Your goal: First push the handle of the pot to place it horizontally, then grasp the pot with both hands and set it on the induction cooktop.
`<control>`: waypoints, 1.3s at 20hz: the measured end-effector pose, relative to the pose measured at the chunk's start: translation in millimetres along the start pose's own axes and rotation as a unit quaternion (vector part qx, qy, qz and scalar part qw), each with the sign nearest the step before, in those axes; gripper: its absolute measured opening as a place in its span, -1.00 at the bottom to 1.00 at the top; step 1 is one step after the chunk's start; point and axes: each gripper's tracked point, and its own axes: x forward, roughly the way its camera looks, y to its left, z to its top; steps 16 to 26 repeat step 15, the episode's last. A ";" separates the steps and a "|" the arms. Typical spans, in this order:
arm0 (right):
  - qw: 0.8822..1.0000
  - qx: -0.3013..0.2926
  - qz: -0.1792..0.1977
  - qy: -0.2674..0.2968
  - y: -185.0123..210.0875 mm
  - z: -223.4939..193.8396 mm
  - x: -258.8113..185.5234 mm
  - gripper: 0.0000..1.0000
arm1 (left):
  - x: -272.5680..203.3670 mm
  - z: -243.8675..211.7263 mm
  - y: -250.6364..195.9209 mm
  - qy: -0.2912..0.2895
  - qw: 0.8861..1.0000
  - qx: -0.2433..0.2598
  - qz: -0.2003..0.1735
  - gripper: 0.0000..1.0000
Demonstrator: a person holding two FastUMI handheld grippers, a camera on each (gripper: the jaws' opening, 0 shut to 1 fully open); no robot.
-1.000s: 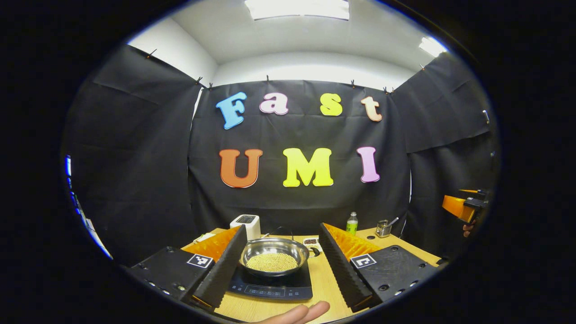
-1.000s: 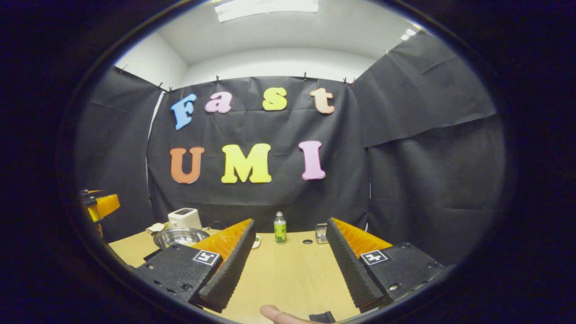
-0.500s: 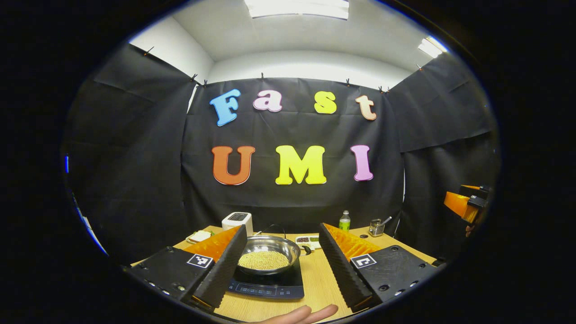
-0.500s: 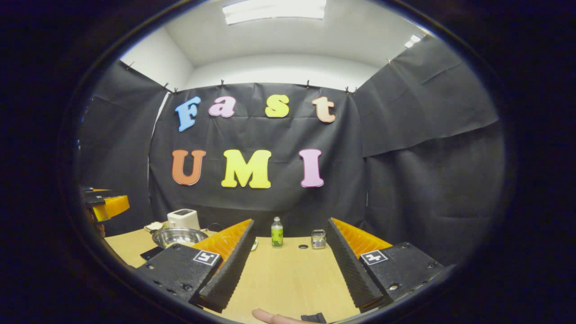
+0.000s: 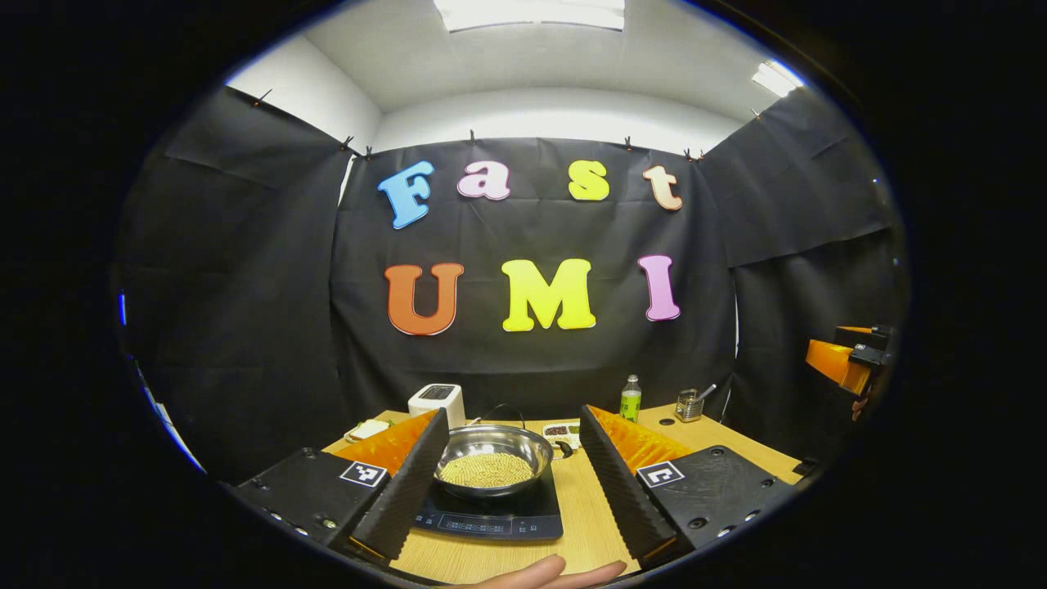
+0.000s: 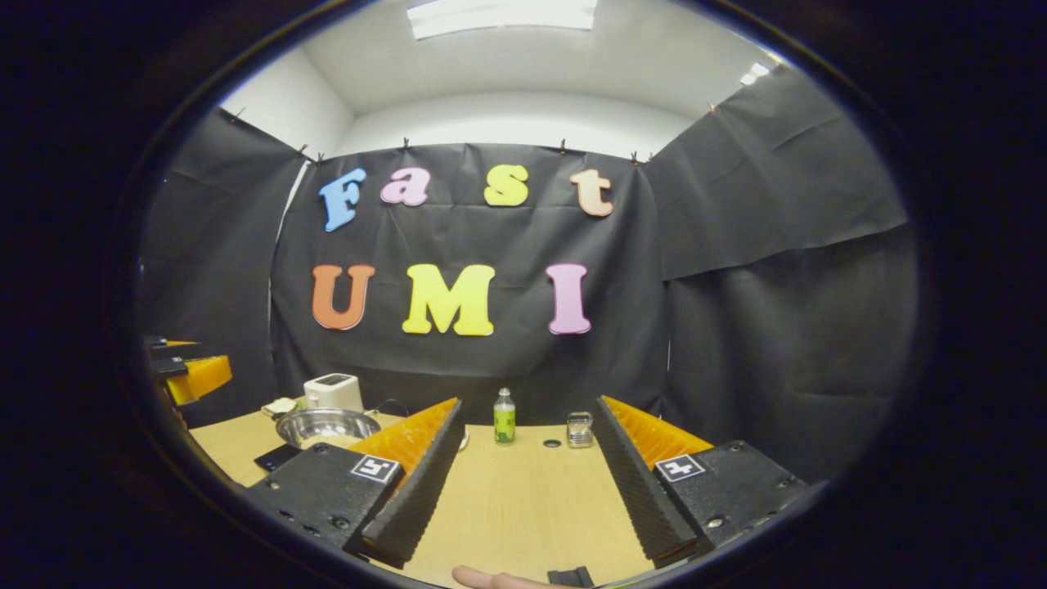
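A steel pot [image 5: 492, 460] full of small tan grains sits on the black induction cooktop [image 5: 494, 515], straight ahead between the fingers of my left gripper [image 5: 507, 515], which is open and held back from it. A short dark handle [image 5: 563, 448] sticks out at the pot's right. In the right gripper view the pot [image 6: 325, 425] and a cooktop corner [image 6: 270, 458] lie far left. My right gripper [image 6: 523, 523] is open over bare table, holding nothing. The other gripper shows at each view's edge [image 5: 847, 364] [image 6: 184, 372].
On the wooden table [image 6: 523, 499] stand a white toaster [image 5: 436, 401], a green-labelled bottle [image 6: 505, 416], a small metal holder [image 6: 579, 429], a snack tray [image 5: 560, 431] and a plate [image 5: 366, 429] at the back. A person's fingers [image 5: 540, 574] show at the bottom.
Both views have shifted only slightly, a small drift of the hands. The pot has stayed on the cooktop and both grippers have stayed open.
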 end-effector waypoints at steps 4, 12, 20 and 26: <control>1.000 -0.002 0.003 0.000 2.9 1.3 -3.8 0.92 | -0.9 -3.2 -5.6 0.002 1.000 0.007 -0.006 0.90; 1.000 0.009 0.006 -0.001 5.1 0.1 -6.2 0.96 | -4.1 -2.3 -7.9 0.000 1.000 0.010 -0.010 0.91; 1.000 0.014 0.002 0.000 2.8 -1.7 -5.6 0.96 | -5.2 -3.4 -8.8 0.001 1.000 0.008 -0.010 0.91; 1.000 0.014 0.002 0.000 2.8 -1.7 -5.6 0.96 | -5.2 -3.4 -8.8 0.001 1.000 0.008 -0.010 0.91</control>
